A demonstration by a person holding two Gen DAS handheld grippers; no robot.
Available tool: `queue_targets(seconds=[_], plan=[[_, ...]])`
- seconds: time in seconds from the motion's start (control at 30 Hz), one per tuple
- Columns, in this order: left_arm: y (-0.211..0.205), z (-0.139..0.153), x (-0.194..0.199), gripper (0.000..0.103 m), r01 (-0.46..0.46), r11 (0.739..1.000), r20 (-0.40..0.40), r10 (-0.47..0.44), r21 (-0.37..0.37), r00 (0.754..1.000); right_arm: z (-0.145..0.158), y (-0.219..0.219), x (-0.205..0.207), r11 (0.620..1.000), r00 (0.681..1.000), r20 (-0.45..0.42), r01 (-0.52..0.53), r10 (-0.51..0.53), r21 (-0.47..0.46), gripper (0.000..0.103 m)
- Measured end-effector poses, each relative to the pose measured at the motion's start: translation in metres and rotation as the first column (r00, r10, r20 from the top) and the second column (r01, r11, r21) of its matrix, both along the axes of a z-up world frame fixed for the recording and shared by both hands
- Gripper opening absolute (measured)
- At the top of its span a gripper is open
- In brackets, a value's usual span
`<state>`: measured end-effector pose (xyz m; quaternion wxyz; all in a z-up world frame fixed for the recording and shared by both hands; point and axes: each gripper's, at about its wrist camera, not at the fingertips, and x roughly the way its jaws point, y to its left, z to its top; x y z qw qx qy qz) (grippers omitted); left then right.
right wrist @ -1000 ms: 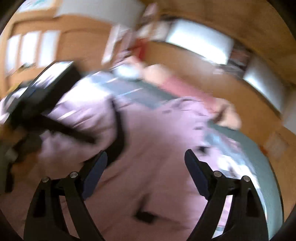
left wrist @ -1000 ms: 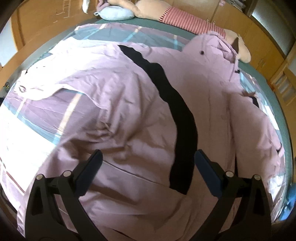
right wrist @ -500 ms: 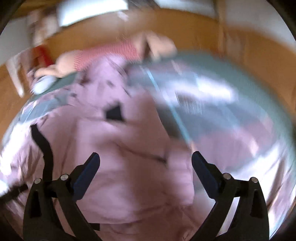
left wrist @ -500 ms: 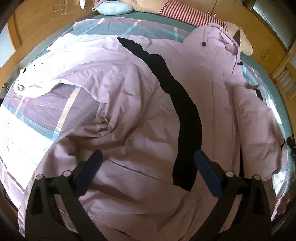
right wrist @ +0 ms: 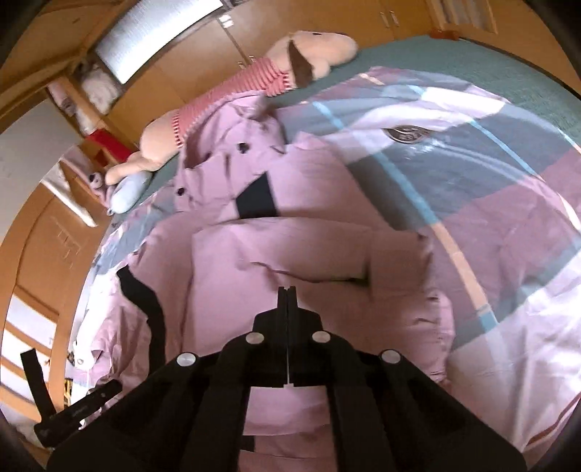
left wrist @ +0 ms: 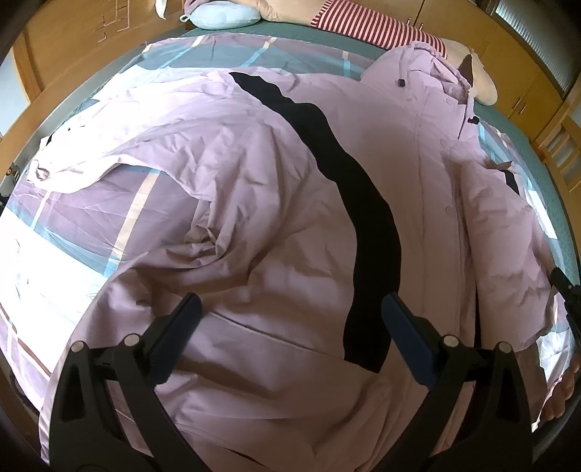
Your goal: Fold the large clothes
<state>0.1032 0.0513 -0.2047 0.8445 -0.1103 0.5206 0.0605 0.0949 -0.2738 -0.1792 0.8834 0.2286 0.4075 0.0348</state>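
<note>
While your left gripper is hovering with its jaws spread wide over the lower part of the pink coat, nothing is sitting between its pads; only wrinkled fabric is showing in the gap below them. You are looking down at the coat lying spread across a plaid bedsheet on the bed, its black lining strip running in a curve from the upper left toward the hem. Its hood end is lying at the far side, near a striped plush toy and a pale blue cushion.

Your right gripper has just been closing: its jaws are now standing pressed together, tips just above or on a folded pink sleeve section of the coat. Whether any cloth is pinched between them I cannot tell. From that wrist view the coat is lying diagonally, collar and dark snaps toward the plush toy, with bare bedsheet stretching off to the right.
</note>
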Motion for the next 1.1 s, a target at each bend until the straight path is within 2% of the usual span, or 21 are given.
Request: queue_targets(seconds=[0.13, 0.17, 0.2, 0.23, 0.27, 0.37, 0.47, 0.53, 0.57, 0.6, 0.63, 0.67, 0.77, 0.83, 0.87, 0.93, 0.97, 1.0, 1.03, 1.07, 1.1], plan=[[0.000, 0.000, 0.000, 0.101, 0.006, 1.000, -0.002, -0.006, 0.003, 1.000, 0.013, -0.023, -0.003, 0.997, 0.998, -0.013, 0.057, -0.057, 0.044, 0.004], [0.001, 0.000, 0.000, 0.101, 0.006, 1.000, -0.002, -0.006, 0.003, 1.000, 0.013, -0.037, -0.004, 0.992, 0.994, -0.031, 0.109, -0.107, 0.066, 0.028], [0.001, 0.000, 0.000, 0.101, 0.006, 1.000, -0.002, -0.006, 0.002, 1.000, 0.009, -0.046, -0.003, 0.986, 0.988, -0.040, 0.151, -0.149, 0.074, 0.072], [0.001, 0.000, 0.000, 0.101, 0.005, 1.000, -0.002, -0.005, 0.001, 1.000, 0.009, -0.059, -0.009, 0.972, 0.976, -0.033, 0.218, -0.216, 0.088, 0.089], [0.001, 0.000, 0.000, 0.101, 0.004, 1.000, 0.000, -0.004, -0.002, 1.000, 0.007, -0.069, -0.013, 0.959, 0.964, -0.037, 0.266, -0.263, 0.098, 0.094], [0.001, 0.001, 0.000, 0.101, 0.004, 1.000, 0.006, -0.004, -0.014, 1.000, -0.004, -0.077, -0.009, 0.957, 0.954, -0.119, 0.284, -0.275, 0.065, 0.094], [-0.002, 0.001, 0.000, 0.101, 0.012, 1.000, 0.006, -0.012, -0.008, 1.000, -0.018, -0.070, -0.002, 0.968, 0.962, -0.170, 0.233, -0.216, 0.088, 0.093], [-0.005, 0.000, 0.000, 0.101, 0.021, 1.000, 0.006, -0.021, 0.004, 1.000, -0.028, -0.055, 0.007, 0.984, 0.967, -0.216, 0.157, -0.134, 0.089, 0.072], [-0.007, 0.000, 0.000, 0.101, 0.024, 1.000, 0.005, -0.024, 0.008, 1.000, -0.029, -0.049, 0.008, 0.988, 0.966, -0.222, 0.147, -0.131, 0.056, 0.057], [-0.008, 0.000, 0.000, 0.101, 0.029, 1.000, 0.004, -0.029, 0.012, 1.000, -0.028, -0.044, 0.008, 0.990, 0.972, -0.199, 0.137, -0.128, 0.034, 0.038], [-0.008, 0.000, 0.000, 0.101, 0.032, 0.999, 0.004, -0.032, 0.013, 0.999, -0.023, -0.040, 0.007, 0.991, 0.979, -0.164, 0.129, -0.122, 0.033, 0.026], [-0.009, 0.000, 0.000, 0.101, 0.035, 0.999, 0.003, -0.035, 0.014, 0.999, -0.016, -0.036, 0.005, 0.992, 0.990, -0.106, 0.105, -0.097, 0.069, 0.009], [-0.008, 0.001, 0.000, 0.101, 0.037, 0.999, 0.005, -0.037, 0.000, 0.999, 0.014, -0.019, -0.003, 0.985, 0.998, 0.066, -0.014, 0.003, 0.171, 0.004], [-0.005, 0.003, -0.001, 0.101, 0.024, 1.000, 0.011, -0.024, -0.002, 1.000, 0.041, 0.013, -0.011, 0.946, 0.961, 0.206, -0.231, 0.186, 0.225, 0.004], [-0.003, 0.004, -0.001, 0.101, 0.014, 1.000, 0.014, -0.014, 0.002, 1.000, 0.049, 0.030, -0.014, 0.919, 0.934, 0.235, -0.322, 0.269, 0.229, 0.004], [0.003, 0.004, -0.002, 0.101, -0.017, 1.000, 0.014, 0.017, 0.012, 1.000, 0.063, 0.082, -0.027, 0.821, 0.827, 0.273, -0.545, 0.492, 0.170, 0.004], [0.006, 0.004, -0.002, 0.101, -0.033, 0.999, 0.014, 0.032, 0.010, 0.999, 0.065, 0.101, -0.032, 0.788, 0.785, 0.271, -0.602, 0.557, 0.126, 0.005], [0.010, 0.004, -0.002, 0.101, -0.045, 0.999, 0.013, 0.045, 0.003, 0.999, 0.066, 0.124, -0.040, 0.738, 0.726, 0.262, -0.671, 0.636, 0.070, 0.006], [0.014, 0.003, -0.002, 0.101, -0.059, 0.998, 0.010, 0.059, -0.004, 0.998, 0.064, 0.142, -0.046, 0.694, 0.678, 0.249, -0.719, 0.692, 0.031, 0.011], [0.018, 0.003, -0.002, 0.101, -0.074, 0.997, 0.008, 0.074, -0.010, 0.997, 0.063, 0.152, -0.049, 0.666, 0.648, 0.239, -0.746, 0.723, 0.009, 0.033], [0.020, 0.003, -0.002, 0.101, -0.086, 0.996, 0.009, 0.086, -0.014, 0.996, 0.063, 0.158, -0.051, 0.652, 0.631, 0.236, -0.758, 0.739, -0.012, 0.068]])
